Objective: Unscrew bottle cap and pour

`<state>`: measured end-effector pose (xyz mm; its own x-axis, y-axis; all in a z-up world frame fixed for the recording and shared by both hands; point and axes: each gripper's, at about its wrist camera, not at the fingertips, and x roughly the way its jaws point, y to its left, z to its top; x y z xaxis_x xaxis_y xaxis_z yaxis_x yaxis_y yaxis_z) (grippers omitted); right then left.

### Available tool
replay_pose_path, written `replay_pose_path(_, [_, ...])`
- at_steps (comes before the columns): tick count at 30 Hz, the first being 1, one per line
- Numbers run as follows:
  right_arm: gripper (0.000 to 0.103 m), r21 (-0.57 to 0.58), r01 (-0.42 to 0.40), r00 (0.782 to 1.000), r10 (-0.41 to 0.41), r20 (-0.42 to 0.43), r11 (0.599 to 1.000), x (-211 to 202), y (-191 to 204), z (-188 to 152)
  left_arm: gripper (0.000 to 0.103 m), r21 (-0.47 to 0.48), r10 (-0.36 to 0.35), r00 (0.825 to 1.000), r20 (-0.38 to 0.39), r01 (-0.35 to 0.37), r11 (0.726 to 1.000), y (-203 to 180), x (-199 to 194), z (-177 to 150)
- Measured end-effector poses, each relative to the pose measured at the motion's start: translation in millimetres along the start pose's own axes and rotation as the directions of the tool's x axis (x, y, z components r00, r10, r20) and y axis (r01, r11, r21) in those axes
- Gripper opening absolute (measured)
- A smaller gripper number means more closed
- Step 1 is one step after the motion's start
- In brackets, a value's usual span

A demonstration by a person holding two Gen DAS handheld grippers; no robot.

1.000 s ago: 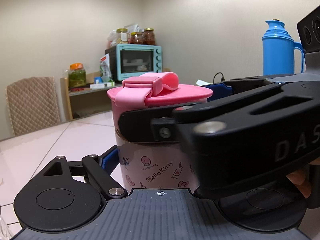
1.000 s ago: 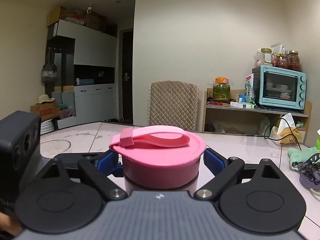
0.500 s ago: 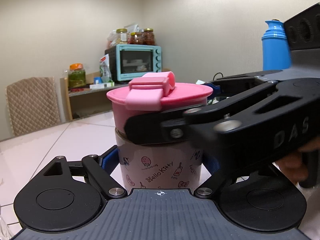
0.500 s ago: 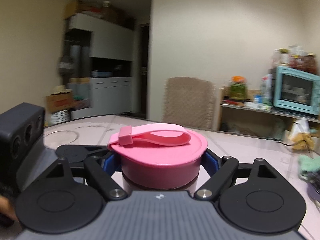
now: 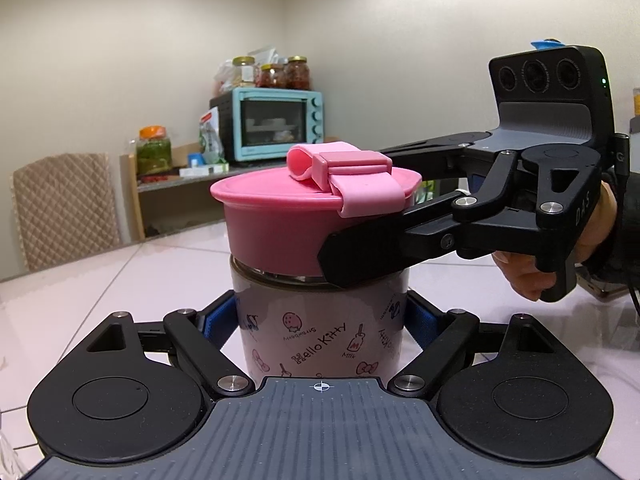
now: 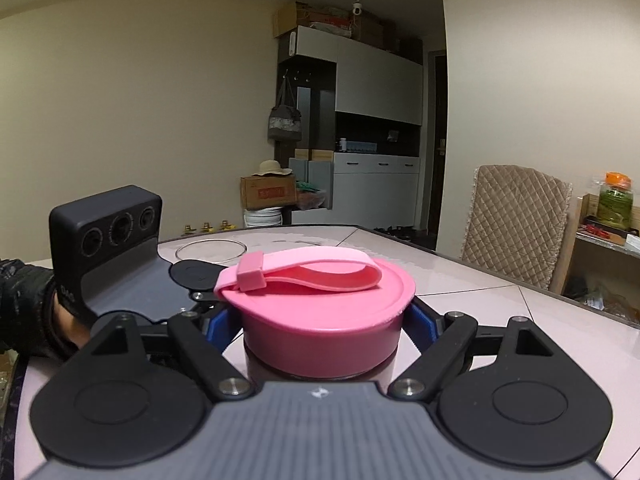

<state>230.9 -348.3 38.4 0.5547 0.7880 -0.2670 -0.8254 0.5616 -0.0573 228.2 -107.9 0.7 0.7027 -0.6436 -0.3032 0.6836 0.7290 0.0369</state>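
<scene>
While the left tool [image 5: 320, 320] clamps the printed bottle [image 5: 320, 332] upright on the surface [image 5: 100, 280], the pink cap [image 5: 296, 216] remains seated, a glass band showing beneath; the right tool [image 5: 360, 256] grips it, unscrewing underway, pouring undone.

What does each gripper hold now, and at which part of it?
The left gripper holds the bottle by its printed body. The right gripper holds the pink cap by its side wall, one finger on each side.
</scene>
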Motion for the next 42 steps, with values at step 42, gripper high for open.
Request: replay_pose_path(42, [0.085, 0.139, 0.384, 0.922, -0.388, 0.002, 0.913, 14.0, 52.0, -9.6, 0.089, -0.002, 0.000, 1.000, 0.000, 0.000, 1.000, -1.1, -1.6, -2.0])
